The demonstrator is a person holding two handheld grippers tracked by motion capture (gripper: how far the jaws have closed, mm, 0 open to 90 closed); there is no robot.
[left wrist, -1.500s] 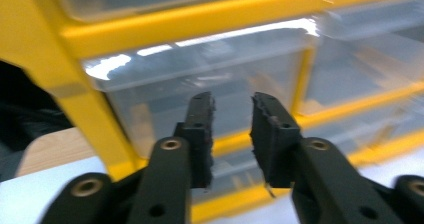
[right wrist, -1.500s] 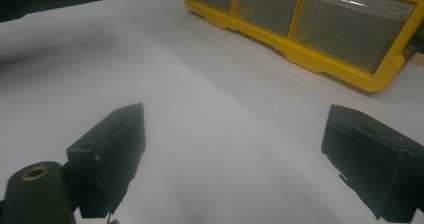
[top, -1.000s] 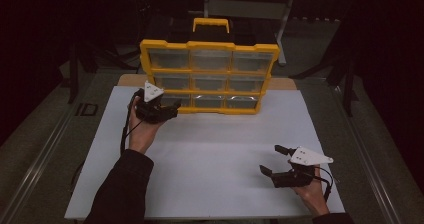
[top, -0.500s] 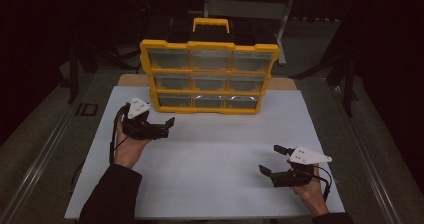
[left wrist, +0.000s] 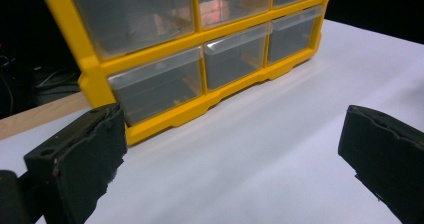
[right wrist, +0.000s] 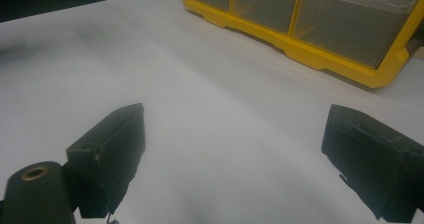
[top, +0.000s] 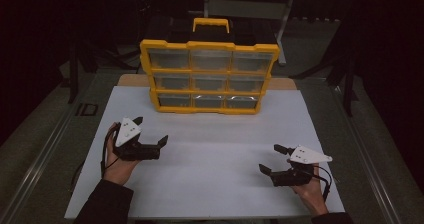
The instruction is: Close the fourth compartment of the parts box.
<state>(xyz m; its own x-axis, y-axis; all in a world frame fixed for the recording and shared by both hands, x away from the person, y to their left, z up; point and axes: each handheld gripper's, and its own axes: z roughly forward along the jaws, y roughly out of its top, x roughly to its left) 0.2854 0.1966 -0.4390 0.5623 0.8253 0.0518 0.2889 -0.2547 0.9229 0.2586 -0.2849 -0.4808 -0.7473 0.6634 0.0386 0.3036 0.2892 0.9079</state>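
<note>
The yellow drawer cabinet (top: 209,76) stands upright at the far middle of the white tabletop (top: 210,159). Its clear drawer fronts face the person, its long axis runs side to side across the sheet, and the carry handle (top: 210,25) points up from its top edge.

Nearer the person than the cabinet and off toward its left end, the left tool (top: 151,132) rests low over the sheet in the person's left hand (top: 119,165). Its jaws have just been opening and stand spread wide with nothing between them, touching nothing. In the left gripper view they frame the cabinet's bottom left drawer (left wrist: 157,86) and bare sheet.

Toward the cabinet's right end and nearer the person again, the right tool (top: 274,158) sits in the right hand (top: 312,194). It is released too, with the jaws wide apart and empty, well apart from the cabinet.

The cabinet has a yellow frame holding three rows of three see-through drawers. What is in them is too dim to make out, apart from a reddish shape behind one upper front (left wrist: 216,8) in the left gripper view.
</note>
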